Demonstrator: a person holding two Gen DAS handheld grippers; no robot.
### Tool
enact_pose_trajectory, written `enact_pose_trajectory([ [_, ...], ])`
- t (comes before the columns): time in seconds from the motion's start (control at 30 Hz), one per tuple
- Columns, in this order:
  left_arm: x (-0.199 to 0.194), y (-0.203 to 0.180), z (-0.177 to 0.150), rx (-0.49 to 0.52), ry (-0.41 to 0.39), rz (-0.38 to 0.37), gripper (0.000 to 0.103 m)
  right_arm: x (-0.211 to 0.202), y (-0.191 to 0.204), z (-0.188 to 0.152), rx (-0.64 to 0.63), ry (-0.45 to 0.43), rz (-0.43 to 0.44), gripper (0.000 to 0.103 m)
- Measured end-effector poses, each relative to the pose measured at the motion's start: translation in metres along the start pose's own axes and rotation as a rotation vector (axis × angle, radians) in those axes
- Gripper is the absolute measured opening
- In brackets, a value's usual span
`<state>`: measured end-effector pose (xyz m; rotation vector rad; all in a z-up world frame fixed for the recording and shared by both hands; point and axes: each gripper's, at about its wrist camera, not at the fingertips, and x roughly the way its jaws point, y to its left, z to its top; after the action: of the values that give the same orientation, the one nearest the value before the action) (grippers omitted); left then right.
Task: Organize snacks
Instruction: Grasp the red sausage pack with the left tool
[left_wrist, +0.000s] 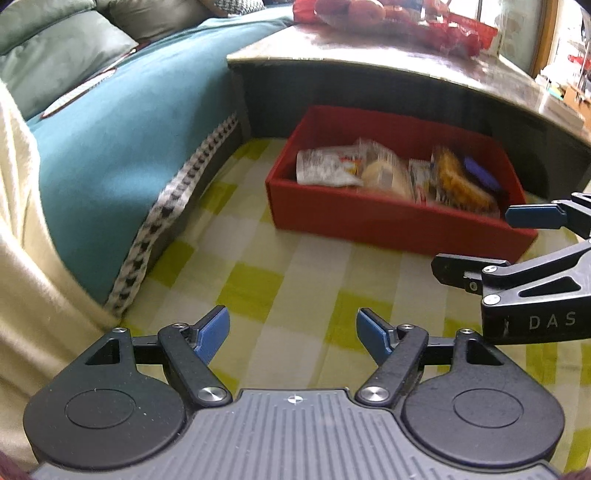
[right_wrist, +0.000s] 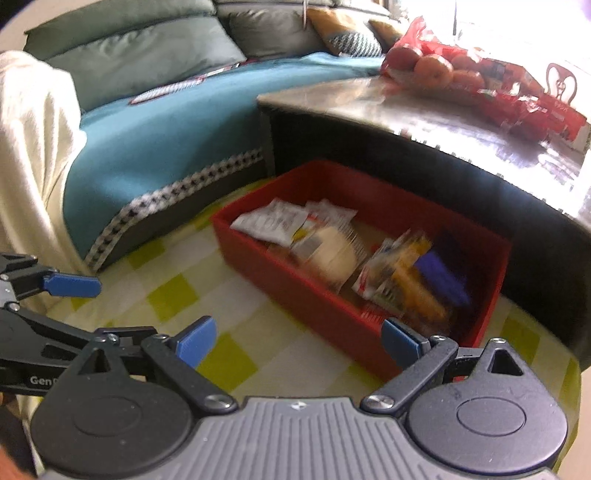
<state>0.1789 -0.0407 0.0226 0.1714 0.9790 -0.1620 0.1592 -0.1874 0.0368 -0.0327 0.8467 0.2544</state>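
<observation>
From the left wrist view, our left gripper (left_wrist: 293, 334) stands at the bottom of the frame, its blue-padded fingers spread moderately apart with nothing between them, above a yellow-green and white checked cloth (left_wrist: 258, 280). Right of centre, the open rectangular red box (left_wrist: 388, 221) rests on that cloth and holds the snacks (left_wrist: 391, 173): a white crinkled packet at its left end, a pale round item in clear wrap in the middle, and a yellow-orange packet beside a dark blue one at its right end. At the right edge we see our right gripper (left_wrist: 491, 240) reaching in, its fingers far apart and empty. Behind the box a dark low desk with a glossy top (left_wrist: 369, 70) carries a red plastic bag of orange fruit (left_wrist: 369, 11). A teal sofa cover (left_wrist: 129, 122) fills the left.

From the right wrist view, our right gripper (right_wrist: 299, 338) sits wide and empty at the bottom, its right finger in front of the box's near corner. The red box (right_wrist: 295, 280) lies centre-right, packets blurred. The left gripper (right_wrist: 74, 306) enters at lower left, empty.
</observation>
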Motion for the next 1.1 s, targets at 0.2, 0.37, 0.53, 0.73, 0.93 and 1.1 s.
enact_pose_trajectory([
  [0.2, -0.007, 0.007, -0.034, 0.022, 0.057, 0.024, 0.08, 0.003, 0.025, -0.019, -0.023, 0.088, 0.055, 0.095],
  [0.37, -0.016, 0.008, -0.068, 0.062, 0.116, -0.022, 0.083, 0.003, 0.047, -0.034, -0.084, 0.143, 0.081, 0.095],
  [0.53, -0.022, 0.004, -0.103, 0.114, 0.184, -0.052, 0.084, 0.002, 0.056, -0.047, -0.113, 0.179, 0.083, 0.095],
  [0.73, -0.021, -0.002, -0.132, 0.169, 0.251, -0.064, 0.085, -0.002, 0.062, -0.05, -0.128, 0.178, 0.1, 0.095],
  [0.93, -0.001, -0.011, -0.142, 0.183, 0.303, -0.071, 0.088, -0.007, 0.066, -0.05, -0.131, 0.172, 0.125, 0.095],
  [1.1, 0.001, -0.01, -0.141, 0.153, 0.316, -0.103, 0.082, -0.002, 0.071, -0.056, -0.15, 0.202, 0.145, 0.095],
])
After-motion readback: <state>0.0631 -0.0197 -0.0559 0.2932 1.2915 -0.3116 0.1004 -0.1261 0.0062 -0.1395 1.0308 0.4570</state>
